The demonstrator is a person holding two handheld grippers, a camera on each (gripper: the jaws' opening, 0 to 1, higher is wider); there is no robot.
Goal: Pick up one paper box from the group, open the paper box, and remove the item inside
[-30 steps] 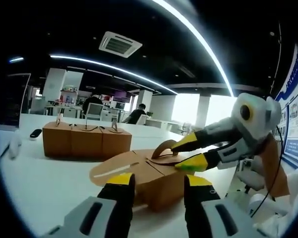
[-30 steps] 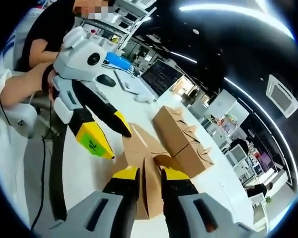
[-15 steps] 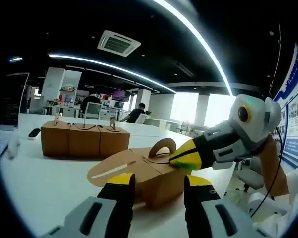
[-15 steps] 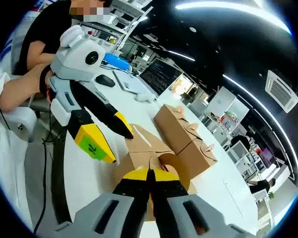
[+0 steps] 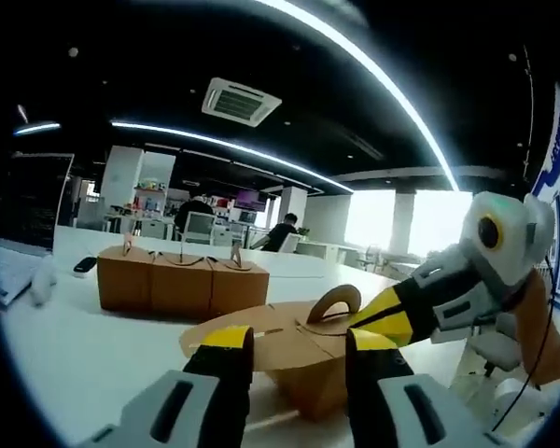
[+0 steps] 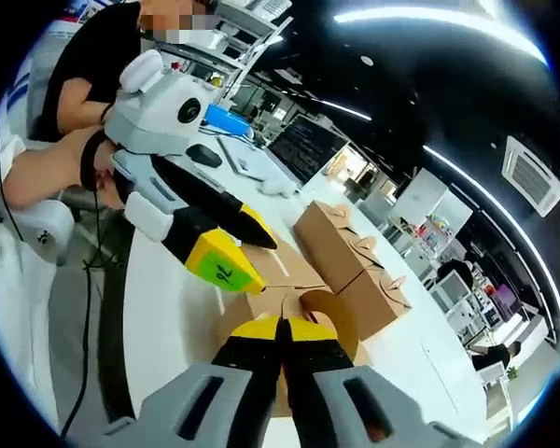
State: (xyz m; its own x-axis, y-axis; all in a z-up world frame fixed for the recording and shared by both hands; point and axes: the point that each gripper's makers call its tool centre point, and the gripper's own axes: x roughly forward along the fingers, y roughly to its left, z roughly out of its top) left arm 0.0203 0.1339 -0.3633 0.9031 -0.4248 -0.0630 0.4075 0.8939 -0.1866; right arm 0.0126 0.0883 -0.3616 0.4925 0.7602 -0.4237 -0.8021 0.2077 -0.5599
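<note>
While your right tool [image 6: 280, 329] pinches the paper box [image 5: 303, 359] handle tab shut, your left tool [image 5: 287, 343] stands open astride it: lift the flap next.

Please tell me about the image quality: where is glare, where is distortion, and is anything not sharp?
Left gripper view: bright windows are washed out; the ceiling light strip bends from fisheye distortion; the paper box between the jaws is fairly sharp. Right gripper view: ceiling lights glare white; the left gripper looks stretched; the far room is small and soft.
</note>
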